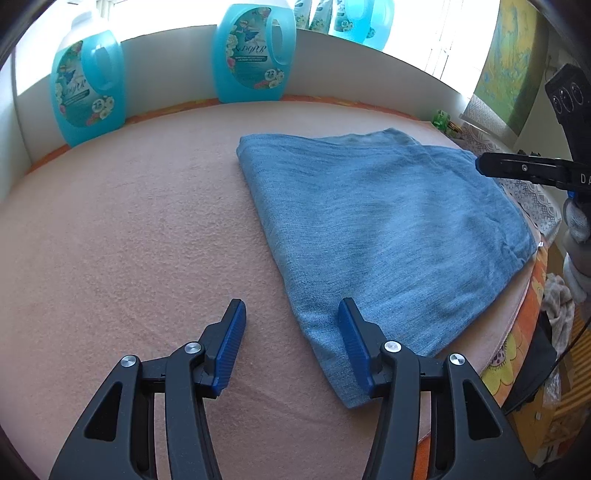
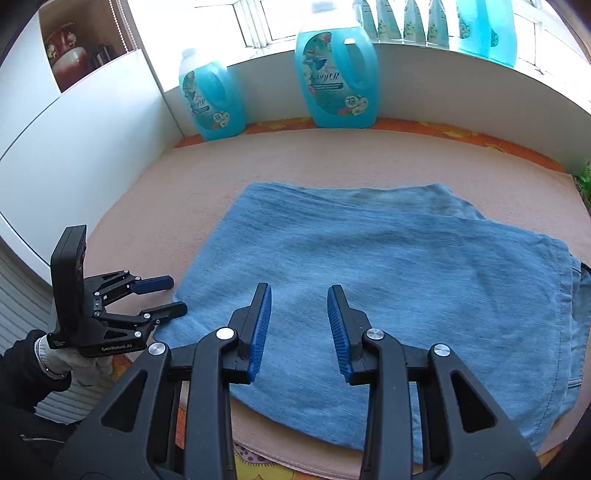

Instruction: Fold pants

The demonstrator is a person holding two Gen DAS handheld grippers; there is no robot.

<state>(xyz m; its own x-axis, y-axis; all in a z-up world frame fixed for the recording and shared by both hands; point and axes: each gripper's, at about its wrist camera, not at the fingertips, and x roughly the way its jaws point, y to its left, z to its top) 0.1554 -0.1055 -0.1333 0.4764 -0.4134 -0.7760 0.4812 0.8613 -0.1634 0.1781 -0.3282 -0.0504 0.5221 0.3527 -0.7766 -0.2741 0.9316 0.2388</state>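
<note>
- Two jugs (image 2: 212,101) (image 2: 338,70) stand at the back of the pink cloth (image 1: 129,229), against the white wall; both hold blue liquid, and more blue jugs (image 2: 484,29) sit on the sill above.
- The pants (image 2: 369,280), blue denim, lie folded flat on the cloth, toward its near right part; a hem shows at the right edge in the right wrist view.
- Your left gripper (image 1: 291,314) hovers at the pants' left corner, fingers spread and gripping nothing, one pad (image 1: 351,339) over denim, the other over bare cloth.
- Your left hand (image 2: 74,358), in a white glove, holds that tool low and level at the cloth's edge.
- Your right gripper (image 2: 299,295) hangs over the pants' near part, fingers released and apart, nothing between them.
</note>
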